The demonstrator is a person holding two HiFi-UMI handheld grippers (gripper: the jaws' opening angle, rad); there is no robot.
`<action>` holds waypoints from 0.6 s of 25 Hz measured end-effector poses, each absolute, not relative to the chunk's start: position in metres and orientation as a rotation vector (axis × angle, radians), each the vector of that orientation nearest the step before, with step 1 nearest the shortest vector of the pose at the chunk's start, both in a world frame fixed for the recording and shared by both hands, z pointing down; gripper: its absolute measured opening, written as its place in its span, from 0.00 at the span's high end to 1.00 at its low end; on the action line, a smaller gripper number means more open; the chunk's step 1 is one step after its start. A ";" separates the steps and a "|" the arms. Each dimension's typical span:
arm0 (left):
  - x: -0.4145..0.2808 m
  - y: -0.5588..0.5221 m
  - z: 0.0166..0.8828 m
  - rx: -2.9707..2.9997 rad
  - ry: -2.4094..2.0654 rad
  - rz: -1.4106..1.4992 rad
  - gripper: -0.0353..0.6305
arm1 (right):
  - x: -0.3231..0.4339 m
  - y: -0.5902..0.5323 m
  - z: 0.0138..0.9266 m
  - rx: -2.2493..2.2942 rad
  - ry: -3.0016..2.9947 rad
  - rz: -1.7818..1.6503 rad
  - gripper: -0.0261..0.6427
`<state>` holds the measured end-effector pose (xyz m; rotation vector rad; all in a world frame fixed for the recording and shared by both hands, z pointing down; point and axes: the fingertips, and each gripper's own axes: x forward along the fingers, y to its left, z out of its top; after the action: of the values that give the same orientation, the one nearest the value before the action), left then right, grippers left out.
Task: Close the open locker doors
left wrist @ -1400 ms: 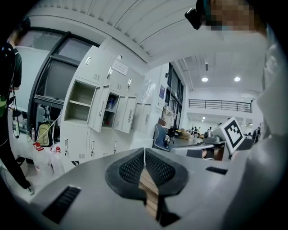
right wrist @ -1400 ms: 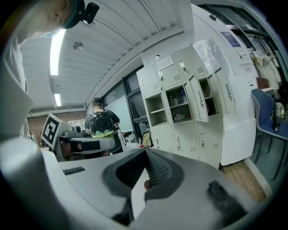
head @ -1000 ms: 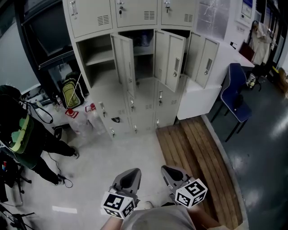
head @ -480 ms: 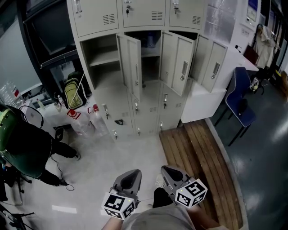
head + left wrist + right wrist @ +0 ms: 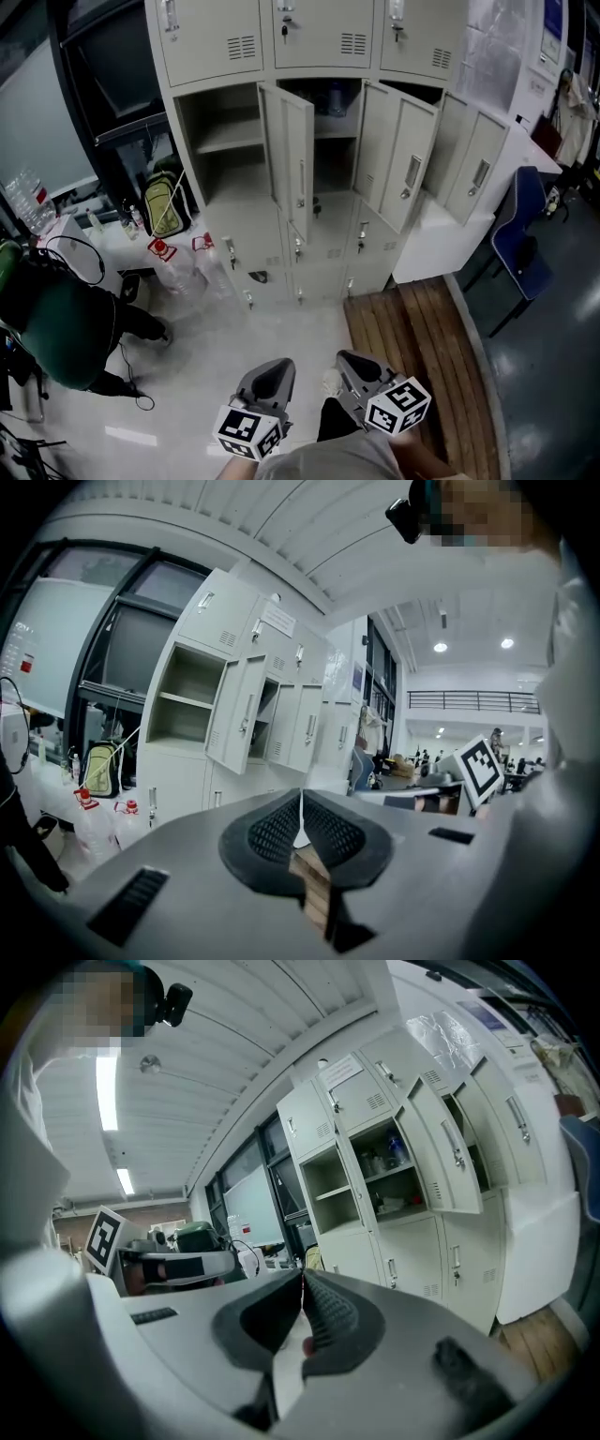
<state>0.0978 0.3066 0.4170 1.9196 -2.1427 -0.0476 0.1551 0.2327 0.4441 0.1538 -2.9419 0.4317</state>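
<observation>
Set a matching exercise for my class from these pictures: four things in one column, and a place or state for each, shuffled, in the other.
Things
1. blue padded chair
2. yellow-green backpack
3. brown slatted wooden platform
4. left gripper

Places or states
A. jaws together, nothing between them
B. lying in front of the right half of the beige metal lockers
C. standing just left of the lockers
D. at the far right of the head view

Pairs: 1-D, 2-C, 3-B, 4-A
</observation>
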 end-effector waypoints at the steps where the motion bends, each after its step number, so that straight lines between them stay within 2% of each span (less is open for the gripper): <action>1: 0.089 0.295 0.418 1.906 -2.151 -0.047 0.91 | 0.145 0.220 0.445 0.140 -2.941 0.429 0.92; 15: -0.020 0.130 0.400 1.800 -2.202 -0.058 0.91 | 0.021 0.056 0.422 -0.064 -2.936 0.361 0.92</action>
<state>-0.0201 0.1301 0.3998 1.8001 -2.2017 -0.0583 0.0214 0.0558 0.4221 -0.0644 -2.9359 0.3606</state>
